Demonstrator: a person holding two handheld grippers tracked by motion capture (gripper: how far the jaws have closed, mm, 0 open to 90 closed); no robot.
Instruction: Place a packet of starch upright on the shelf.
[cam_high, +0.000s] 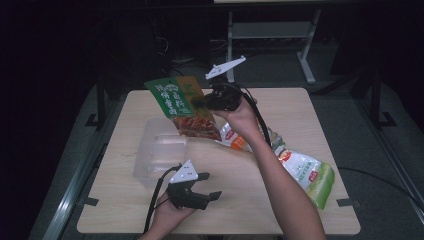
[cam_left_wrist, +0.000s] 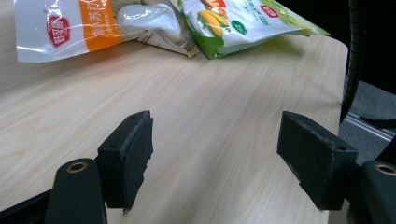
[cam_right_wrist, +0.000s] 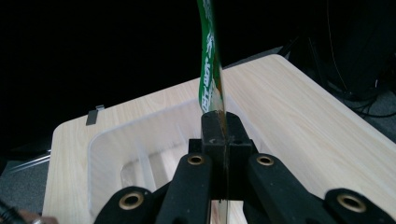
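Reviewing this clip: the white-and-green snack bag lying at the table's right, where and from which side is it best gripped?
Probably by a flat sealed end of the white-and-green bag, with the claw coming in low along the table. It lies flat and puffed in the middle, so the body looks too wide and soft to pinch, while the thin seam suits the pads. The near end sticks out free over the table edge.

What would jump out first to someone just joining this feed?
The green snack packet, pinched shut in the right tongs and held in the air above the clear plastic bin at the table's left. Next, the left tongs sit open and empty near the front edge, with two more packets lying at right.
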